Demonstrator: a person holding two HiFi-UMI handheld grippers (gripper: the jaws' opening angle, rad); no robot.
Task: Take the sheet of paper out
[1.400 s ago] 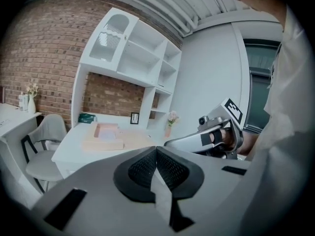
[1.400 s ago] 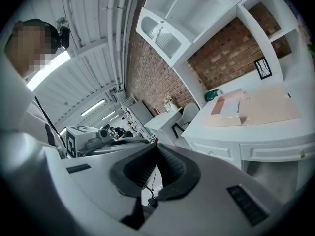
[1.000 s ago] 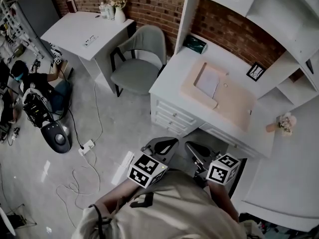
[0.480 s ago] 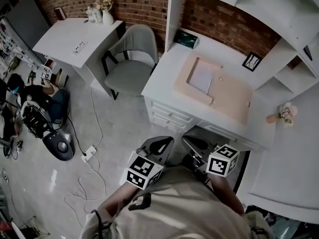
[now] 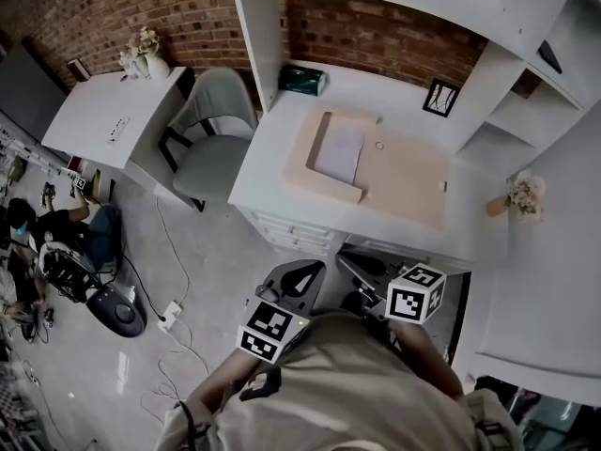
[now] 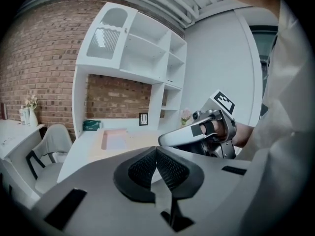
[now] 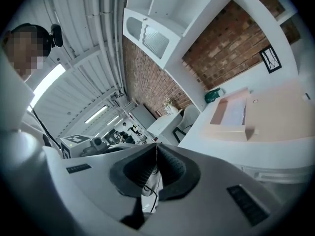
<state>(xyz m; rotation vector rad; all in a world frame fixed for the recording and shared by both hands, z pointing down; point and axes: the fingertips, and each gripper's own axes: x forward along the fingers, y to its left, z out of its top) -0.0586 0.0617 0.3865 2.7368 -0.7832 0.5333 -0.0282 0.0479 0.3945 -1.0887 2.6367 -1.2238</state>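
Since the earlier frame, the white desk (image 5: 272, 172) is sliding leftward and toward the middle of the head view, and more of the white shelving (image 5: 526, 111) on the right is coming into sight. The left claw (image 5: 302, 272) and the right claw (image 5: 355, 269) are keeping their place at the near edge.

Only the head view is giving me the whole layout. A grey chair (image 5: 211, 130) is standing left of the desk, a second white table (image 5: 103, 120) is standing further left, and a person (image 5: 70, 233) is sitting on the floor. The left gripper view is showing me the right claw from the side, marker cube on top. The right gripper view is showing ceiling strip lights (image 7: 96, 114).

I am reading both claws as closed. On each, the ribbed black pads are meeting in a thin line with nothing between them.

The sheet of paper (image 5: 338, 153) is lying flat in the shallow recess at the left end of a beige tray (image 5: 413, 181) on the desk. It is sitting well apart from both claws, beyond the desk's near edge and roughly in line with the gap between them.

The tray is looking matt, smooth and rectangular, with a low rim round the recess and a flat board running right. A green tissue box (image 5: 302, 81) and a small black picture frame (image 5: 440, 98) are standing at the far edge, against a rough red brick wall (image 5: 376, 36).
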